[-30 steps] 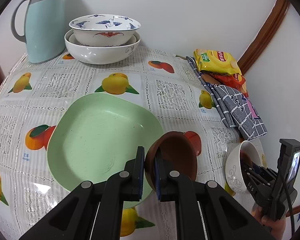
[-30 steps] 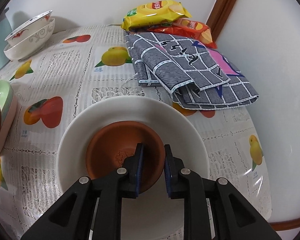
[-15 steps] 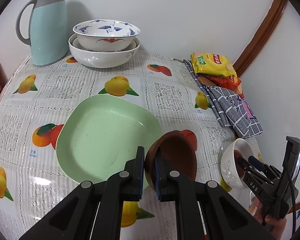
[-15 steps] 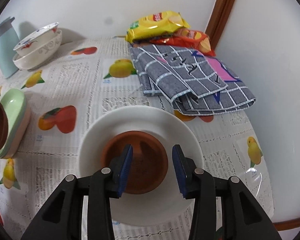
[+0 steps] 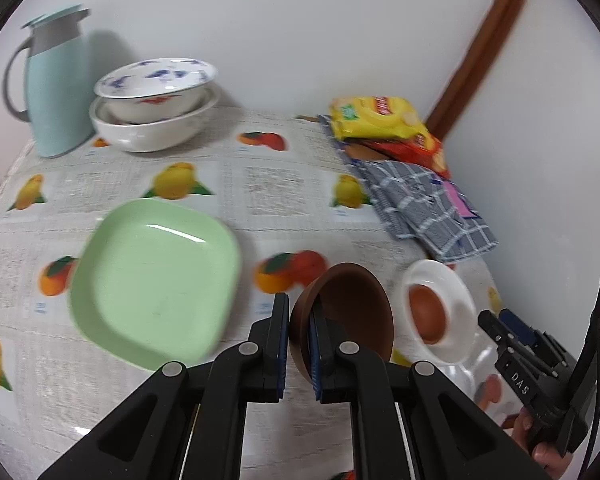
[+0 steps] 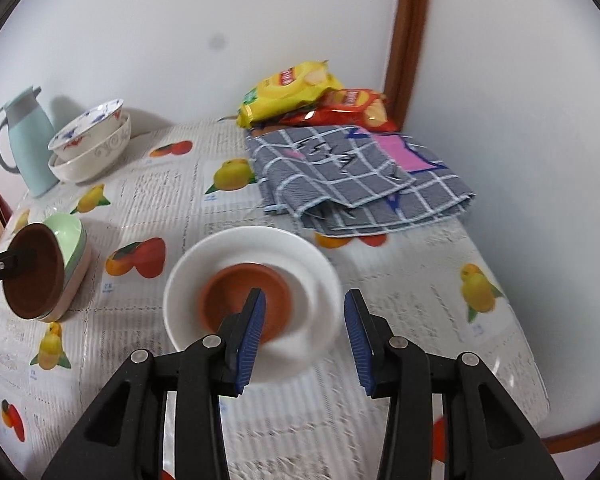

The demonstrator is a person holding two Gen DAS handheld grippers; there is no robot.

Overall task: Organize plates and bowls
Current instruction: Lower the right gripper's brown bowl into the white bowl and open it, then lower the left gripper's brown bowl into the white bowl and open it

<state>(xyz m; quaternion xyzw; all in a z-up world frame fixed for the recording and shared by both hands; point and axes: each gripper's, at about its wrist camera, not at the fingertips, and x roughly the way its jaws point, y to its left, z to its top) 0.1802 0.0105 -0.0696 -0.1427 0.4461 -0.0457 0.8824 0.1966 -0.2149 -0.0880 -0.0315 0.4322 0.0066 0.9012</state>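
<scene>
My left gripper is shut on the rim of a dark brown bowl and holds it tilted above the table, right of a green square plate. The held bowl also shows in the right wrist view, beside the green plate. My right gripper is open and empty, raised just in front of a white bowl with an orange-brown bowl resting inside it. That pair shows in the left wrist view: white bowl, orange-brown bowl.
Two stacked patterned bowls and a pale blue jug stand at the back left. Snack bags and a folded grey checked cloth lie at the back right by the wall. The table's right edge is close.
My right gripper opened, let go of the orange-brown bowl inside the white bowl, and pulled back upward. My left gripper lifted and carried the brown bowl to the right, toward the white bowl.
</scene>
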